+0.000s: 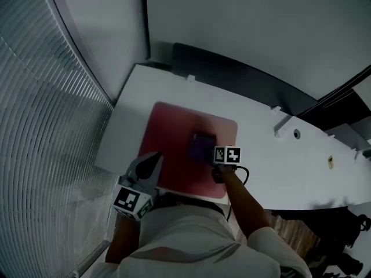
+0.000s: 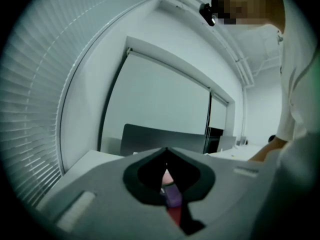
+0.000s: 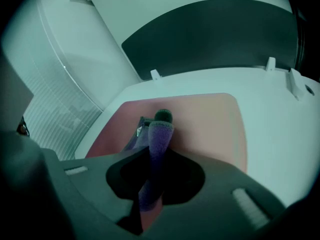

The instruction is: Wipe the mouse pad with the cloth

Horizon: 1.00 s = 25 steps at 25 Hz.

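Observation:
A red mouse pad [image 1: 174, 132] lies on the white desk [image 1: 272, 167]. A purple cloth [image 1: 202, 146] rests on the pad's right half, and my right gripper [image 1: 212, 155] is shut on it from the near side. In the right gripper view the cloth [image 3: 160, 134] sticks up out of the right gripper [image 3: 152, 151], with the mouse pad [image 3: 210, 124] spread beyond it. My left gripper [image 1: 157, 157] is shut on nothing and points at the pad's near-left corner. Through the left gripper [image 2: 166, 151] I see a sliver of the pad [image 2: 174, 217] and the cloth [image 2: 173, 196].
A dark panel [image 1: 232, 74] stands along the desk's far edge. Window blinds [image 1: 46, 126] curve round the left side, close to the desk's left end. A round cable hole [image 1: 297, 134] and small white clips sit on the desk to the right of the pad.

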Tool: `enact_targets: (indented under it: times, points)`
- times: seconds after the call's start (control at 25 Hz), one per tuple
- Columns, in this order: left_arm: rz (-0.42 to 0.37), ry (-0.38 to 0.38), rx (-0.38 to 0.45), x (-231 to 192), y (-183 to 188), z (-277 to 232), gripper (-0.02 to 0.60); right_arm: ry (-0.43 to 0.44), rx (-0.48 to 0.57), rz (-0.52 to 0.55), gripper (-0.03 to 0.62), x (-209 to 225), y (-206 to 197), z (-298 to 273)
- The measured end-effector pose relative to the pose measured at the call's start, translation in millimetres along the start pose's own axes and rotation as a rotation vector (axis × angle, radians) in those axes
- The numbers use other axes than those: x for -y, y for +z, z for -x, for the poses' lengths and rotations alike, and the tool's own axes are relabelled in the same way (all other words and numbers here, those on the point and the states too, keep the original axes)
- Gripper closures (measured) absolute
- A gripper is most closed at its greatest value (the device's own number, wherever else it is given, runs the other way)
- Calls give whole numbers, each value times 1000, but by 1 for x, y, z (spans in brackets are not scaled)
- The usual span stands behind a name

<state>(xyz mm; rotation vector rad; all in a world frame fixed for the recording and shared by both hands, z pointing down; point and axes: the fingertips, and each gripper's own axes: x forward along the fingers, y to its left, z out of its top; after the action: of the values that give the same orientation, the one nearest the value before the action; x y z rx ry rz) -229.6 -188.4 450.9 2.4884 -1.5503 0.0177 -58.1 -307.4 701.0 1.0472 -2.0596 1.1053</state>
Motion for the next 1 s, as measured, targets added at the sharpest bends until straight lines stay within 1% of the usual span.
enact_targets:
  times: [0.12,0.32,0.56,0.64,0.72,0.8,0.92,1.0]
  points:
    - [-15,-34,-11,24,13,-18,580,-25,14,-34,545,29,-1,28]
    - [-14,-73,-11,51,15,-39,580,-78,25,-75,545,79,-11,56]
    - [-16,-74,-22,65,17,-50,580,-150,37,-92,543,126,-25,88]
    - [-18,-73,-20,65,15,-50,580,-153,55,-119,543,132,-24,100]
    - [-22,-66,-19,63,15,-49,580,-121,90,-128,544,127,-17,113]
    - [-22,-53,-22,59,17,-46,580,-70,129,-101,543,108,-6,127]
    - [-22,-33,-22,53,19,-37,580,22,181,-53,543,62,10,144]
    - [-23,-16,-22,46,22,-30,580,98,207,-27,544,26,22,147]
